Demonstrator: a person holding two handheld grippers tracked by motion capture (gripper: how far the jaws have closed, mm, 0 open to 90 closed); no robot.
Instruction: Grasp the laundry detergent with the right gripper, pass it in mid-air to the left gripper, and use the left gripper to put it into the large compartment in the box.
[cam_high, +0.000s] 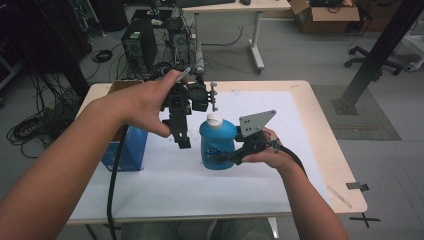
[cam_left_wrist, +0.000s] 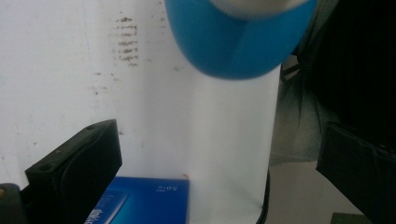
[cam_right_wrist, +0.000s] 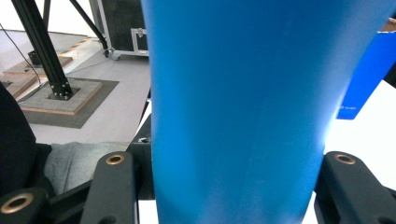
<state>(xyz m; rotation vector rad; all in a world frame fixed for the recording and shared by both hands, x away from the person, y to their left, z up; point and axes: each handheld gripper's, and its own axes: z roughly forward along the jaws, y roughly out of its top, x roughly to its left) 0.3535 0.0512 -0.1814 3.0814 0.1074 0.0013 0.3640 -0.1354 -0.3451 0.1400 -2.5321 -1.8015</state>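
A blue bottle (cam_high: 217, 145) with a white cap (cam_high: 214, 119) stands upright over the white sheet in the middle of the table. My right gripper (cam_high: 220, 156) comes in from the right and is shut on the bottle's lower body. In the right gripper view the bottle (cam_right_wrist: 243, 112) sits between the two black jaws of the right gripper (cam_right_wrist: 233, 186). My left gripper (cam_high: 182, 141) hangs pointing down just left of the bottle, apart from it. Its jaws stand wide and open in the left gripper view (cam_left_wrist: 215, 172), with the bottle (cam_left_wrist: 233, 42) beyond them.
A dark blue box (cam_high: 129, 147) stands at the table's left, with a cardboard box (cam_high: 122, 86) behind it. The white sheet (cam_high: 250, 185) covers most of the wooden tabletop. Computer towers, cables and a desk are on the floor beyond the far edge.
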